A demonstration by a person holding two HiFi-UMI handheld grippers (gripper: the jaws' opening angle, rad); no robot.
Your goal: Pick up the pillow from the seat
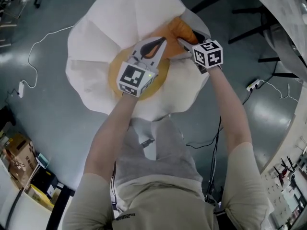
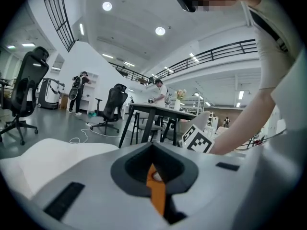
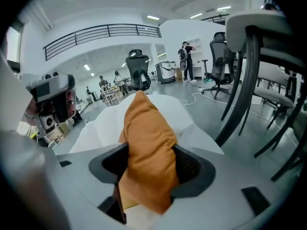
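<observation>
A white petal-shaped seat point(image 1: 96, 37) stands on the grey floor, with a yellow round centre point(image 1: 160, 78). The orange pillow point(image 1: 181, 30) lies at its far right side. My right gripper point(image 1: 184, 44) is shut on the pillow point(image 3: 144, 128), which bulges up between the dark pads point(image 3: 189, 166) of that gripper point(image 3: 148, 164). My left gripper point(image 1: 160, 44) reaches in from the left, jaws together at the pillow's near edge. In the left gripper view only a thin orange strip point(image 2: 156, 193) shows pinched in that gripper point(image 2: 154, 169).
A white cable point(image 1: 36, 51) runs over the floor at the left. Dark chair legs point(image 1: 249, 13) and a power strip point(image 1: 254, 84) lie to the right. Boxes point(image 1: 19, 152) sit at the lower left. An office chair point(image 3: 249, 80) stands close on the right; a table point(image 2: 153, 110) is behind.
</observation>
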